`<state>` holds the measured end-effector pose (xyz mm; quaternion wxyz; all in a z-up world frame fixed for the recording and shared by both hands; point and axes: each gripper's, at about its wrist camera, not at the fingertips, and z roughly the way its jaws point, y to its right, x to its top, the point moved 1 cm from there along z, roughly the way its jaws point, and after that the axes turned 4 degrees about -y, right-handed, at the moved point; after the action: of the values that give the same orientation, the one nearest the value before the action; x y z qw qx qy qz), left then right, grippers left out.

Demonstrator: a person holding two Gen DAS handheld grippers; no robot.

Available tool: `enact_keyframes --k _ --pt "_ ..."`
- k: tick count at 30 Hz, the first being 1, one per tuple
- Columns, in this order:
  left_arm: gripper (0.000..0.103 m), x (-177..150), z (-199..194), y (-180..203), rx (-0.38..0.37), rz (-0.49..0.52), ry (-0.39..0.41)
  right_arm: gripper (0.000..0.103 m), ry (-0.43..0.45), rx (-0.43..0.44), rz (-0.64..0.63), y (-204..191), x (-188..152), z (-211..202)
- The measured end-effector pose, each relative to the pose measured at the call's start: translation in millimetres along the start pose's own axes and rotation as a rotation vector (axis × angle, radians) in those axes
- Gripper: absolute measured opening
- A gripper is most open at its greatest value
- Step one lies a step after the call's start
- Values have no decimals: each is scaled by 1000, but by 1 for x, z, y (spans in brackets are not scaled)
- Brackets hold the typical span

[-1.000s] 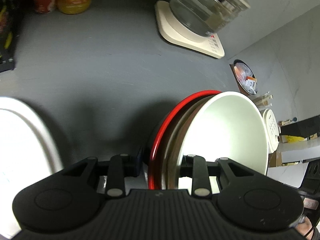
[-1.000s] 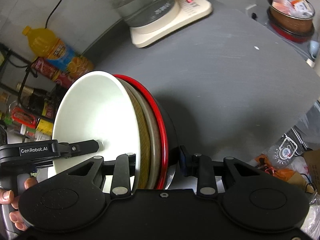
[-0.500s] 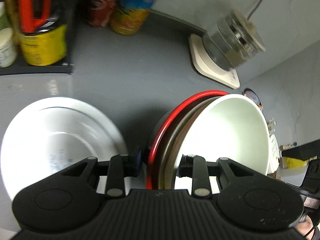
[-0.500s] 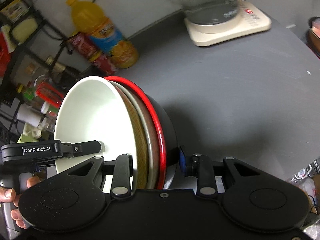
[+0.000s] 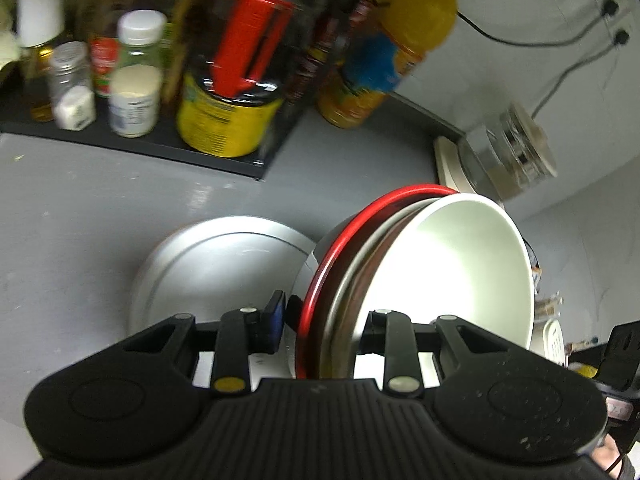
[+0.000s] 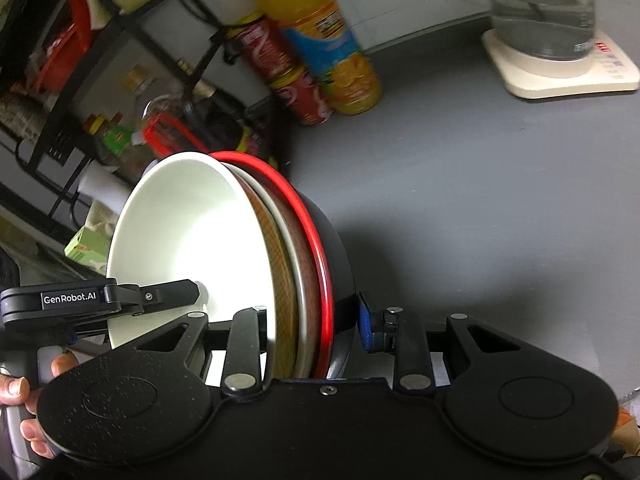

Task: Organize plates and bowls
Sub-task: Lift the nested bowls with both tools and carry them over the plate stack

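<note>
1. Clamping the rims of one nested stack (image 5: 400,280) from opposite sides, our two grippers hold it on edge, clear of the grey counter (image 5: 80,208).
2. Left gripper (image 5: 324,320): jaws narrowly parted and closed on the stack; one pad on the black outside, the other inside the white bowl (image 5: 460,272).
3. Right gripper (image 6: 312,320): same narrow grip, blue pad on the black shell, the other finger in the white bowl.
4. Stack order, inside out: white bowl, brown-patterned bowl (image 6: 282,280), pale rim, red-rimmed black bowl (image 6: 336,248).
5. White plate (image 5: 216,264) lies flat on the counter, just beside and below the stack in the left view.
6. Beyond: juice bottle (image 6: 320,36), red cans (image 6: 288,76), kettle (image 6: 544,12) on its base, rack of jars (image 5: 132,76).
7. Our fingers (image 6: 16,388) show at the left edge of the right view.
</note>
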<state>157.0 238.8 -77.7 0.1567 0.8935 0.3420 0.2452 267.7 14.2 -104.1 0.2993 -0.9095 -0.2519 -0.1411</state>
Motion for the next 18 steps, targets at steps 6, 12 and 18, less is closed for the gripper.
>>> enact_keyframes --k 6,12,18 --pt "30 -3 -12 -25 14 -48 15 30 -37 11 -24 -20 0 17" --pt "30 -11 -12 -45 29 -105 6 30 -78 12 -35 -31 -5 33" --pt "30 -15 -5 -62 47 -144 -15 30 -122 9 -29 -34 -10 49"
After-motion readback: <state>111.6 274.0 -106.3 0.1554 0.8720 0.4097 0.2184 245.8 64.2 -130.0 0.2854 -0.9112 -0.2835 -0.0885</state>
